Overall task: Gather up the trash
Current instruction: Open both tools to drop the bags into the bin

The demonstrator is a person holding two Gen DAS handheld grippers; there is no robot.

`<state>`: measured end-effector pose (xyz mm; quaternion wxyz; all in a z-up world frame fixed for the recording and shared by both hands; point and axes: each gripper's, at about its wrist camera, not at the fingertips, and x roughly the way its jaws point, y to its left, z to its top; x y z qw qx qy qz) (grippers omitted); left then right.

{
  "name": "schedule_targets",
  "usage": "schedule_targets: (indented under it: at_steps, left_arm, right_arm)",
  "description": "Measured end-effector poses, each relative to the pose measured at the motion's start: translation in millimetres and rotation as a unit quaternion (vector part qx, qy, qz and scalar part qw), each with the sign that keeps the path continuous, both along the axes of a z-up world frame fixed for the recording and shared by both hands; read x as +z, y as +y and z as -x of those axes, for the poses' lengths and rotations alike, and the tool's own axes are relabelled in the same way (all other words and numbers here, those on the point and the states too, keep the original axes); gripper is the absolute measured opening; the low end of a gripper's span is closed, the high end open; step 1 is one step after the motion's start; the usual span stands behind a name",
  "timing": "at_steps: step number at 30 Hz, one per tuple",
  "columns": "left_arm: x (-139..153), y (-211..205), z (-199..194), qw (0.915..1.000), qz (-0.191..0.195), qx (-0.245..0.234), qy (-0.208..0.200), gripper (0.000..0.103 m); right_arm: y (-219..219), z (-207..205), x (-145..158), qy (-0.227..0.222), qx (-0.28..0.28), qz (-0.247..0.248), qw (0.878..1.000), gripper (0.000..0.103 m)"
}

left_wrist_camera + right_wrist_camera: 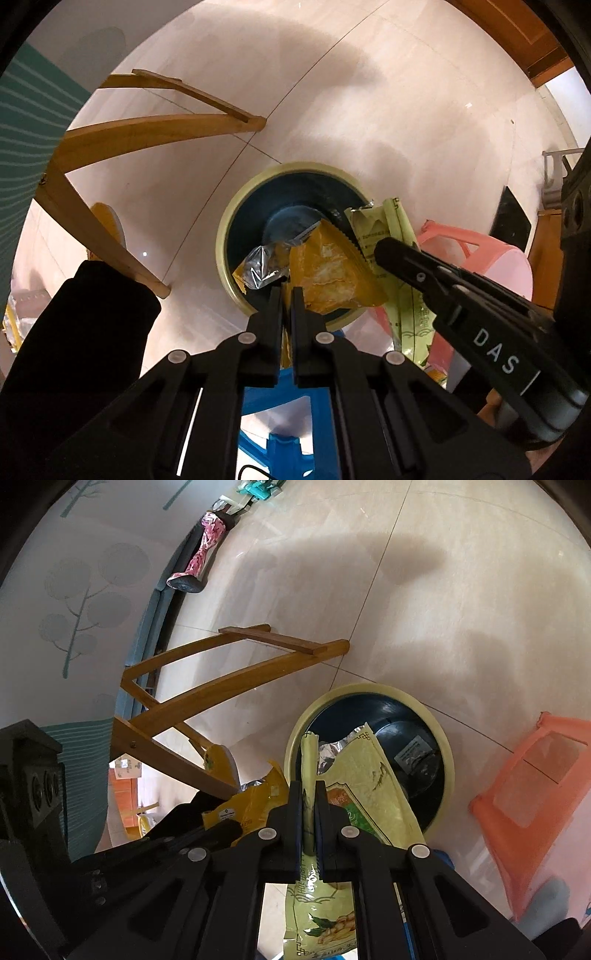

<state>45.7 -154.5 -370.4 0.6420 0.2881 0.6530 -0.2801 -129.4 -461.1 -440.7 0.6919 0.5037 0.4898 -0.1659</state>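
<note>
Both grippers are over the trash bin (pixel 236 206), a round can with a pale yellow-green rim and a dark blue inside, standing on pale floor tiles. The left gripper (pixel 287 295) points straight down, its 2 fingers pinched tight on an orange snack wrapper (pixel 328 273) that hangs across the bin's near rim, its clear crinkled end over the opening. The right gripper (pixel 309 794) is clamped on a pale green wrapper (pixel 373 775), folded edge squeezed between the pads, the top of the bag reaching in over the rim and the rest trailing below the fingers. From the left camera the right gripper (pixel 380 251) sits just beside the bin's right edge.

Open room: bare floor spreads wide beyond the bin. On the left a wooden chair frame (pixel 236 679) stands near, apart from the rim. On the right a pink plastic stool (pixel 535 797) sits close by. A blue stool (pixel 280 398) shows under the left gripper.
</note>
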Motion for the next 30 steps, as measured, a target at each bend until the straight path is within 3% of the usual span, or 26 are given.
schedule_targets:
  at_steps: [6,8,16,25,29,30]
  left_arm:
    - [-4.1,8.2,-7.7,0.9999,-0.006,0.009,0.008,0.000]
    - [-6.9,10.4,-11.9,0.9997,-0.007,0.017,0.016,0.000]
    - [-11.3,13.5,-20.9,0.9989,-0.011,0.036,0.030,0.004]
    - [-16.9,17.4,-21.7,0.9983,-0.017,0.045,0.033,0.013]
    - [-17.3,19.2,-22.6,0.9983,-0.014,0.047,0.032,0.039]
    - [-16.0,19.1,-22.6,0.9984,-0.013,0.048,0.029,0.041]
  right_arm:
    - [8.8,-13.3,0.1,0.009,0.019,0.003,1.000,0.009]
    - [10.4,-15.9,-0.7,0.009,0.019,0.001,1.000,0.017]
    - [9.1,-18.8,0.3,0.011,0.025,-0.006,1.000,0.030]
    - [7.7,-17.4,-1.6,0.018,0.024,-0.004,1.000,0.033]
    - [6.9,-16.0,-0.7,0.022,0.024,0.003,0.999,0.033]
    - [6.5,-15.1,-0.6,0.021,0.022,0.005,1.000,0.034]
